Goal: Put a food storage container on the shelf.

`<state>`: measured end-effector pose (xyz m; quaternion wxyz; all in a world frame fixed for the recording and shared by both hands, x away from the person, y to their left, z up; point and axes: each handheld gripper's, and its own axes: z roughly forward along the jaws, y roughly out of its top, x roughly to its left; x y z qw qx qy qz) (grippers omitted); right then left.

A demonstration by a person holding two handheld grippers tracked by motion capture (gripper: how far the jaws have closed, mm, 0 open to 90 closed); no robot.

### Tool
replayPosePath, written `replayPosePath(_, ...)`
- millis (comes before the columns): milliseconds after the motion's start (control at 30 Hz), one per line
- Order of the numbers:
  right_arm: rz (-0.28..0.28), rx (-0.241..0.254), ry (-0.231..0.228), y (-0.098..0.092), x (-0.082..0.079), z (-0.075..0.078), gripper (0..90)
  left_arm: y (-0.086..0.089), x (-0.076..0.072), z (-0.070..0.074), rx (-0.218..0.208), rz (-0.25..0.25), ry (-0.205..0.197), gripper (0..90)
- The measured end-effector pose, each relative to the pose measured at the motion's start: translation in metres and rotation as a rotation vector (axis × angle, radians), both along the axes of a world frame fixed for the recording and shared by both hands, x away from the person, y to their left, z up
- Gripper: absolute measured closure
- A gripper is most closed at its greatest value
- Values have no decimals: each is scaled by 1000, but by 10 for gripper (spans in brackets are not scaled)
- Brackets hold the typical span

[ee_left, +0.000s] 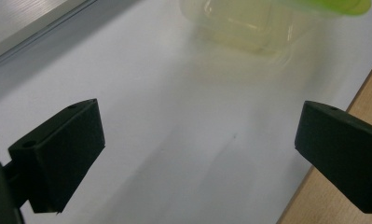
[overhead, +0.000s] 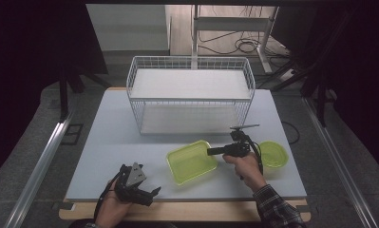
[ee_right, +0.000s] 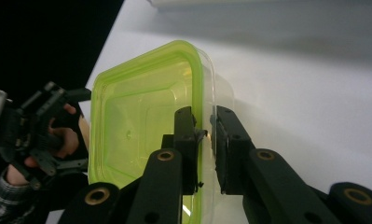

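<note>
A lime-green, see-through rectangular container [overhead: 192,161] lies open side up on the white table, right of centre near the front. My right gripper [overhead: 210,151] reaches in from the right and straddles the container's right wall. In the right gripper view the gripper [ee_right: 206,133] has one pad inside the container [ee_right: 137,121] and one outside, pressed on its rim. My left gripper [overhead: 153,195] rests at the table's front edge, left of the container, jaws pointing toward it. Its jaws stand wide apart [ee_left: 197,140] with only bare table between them, and the container [ee_left: 249,28] sits farther ahead.
A white wire basket [overhead: 130,80] with a shelf stands at the back of the table [overhead: 111,133]. A round green lid or dish [overhead: 274,154] lies just right of my right hand. The wooden table edge [ee_left: 333,186] runs close beside the left gripper.
</note>
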<state>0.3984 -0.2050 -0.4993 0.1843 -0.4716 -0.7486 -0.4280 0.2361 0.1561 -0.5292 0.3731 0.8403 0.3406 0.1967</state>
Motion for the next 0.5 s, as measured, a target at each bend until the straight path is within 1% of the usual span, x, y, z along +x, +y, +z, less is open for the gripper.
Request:
replayPosePath(33,-8,14,-13,-2,-1,5,800,1,0,0,-9,1,0,12)
replayPosePath(100,-12,19,-20,-3,-1,7,800,2,0,1,-29,3,4,14)
replayPosePath(233,-30,44,-47,-7,-3,19,800,4,1,2,-43,6,4,14)
replayPosePath(300,-33,51,-54,-8,-3,21,800,3,1,2,-42,6,5,14)
replayPosePath(400,-47,70,-66,-10,-3,30,800,3,1,1,-37,4,8,14)
replayPosePath(500,-54,79,-87,-12,-4,38,800,2,1,1,-36,2,9,14)
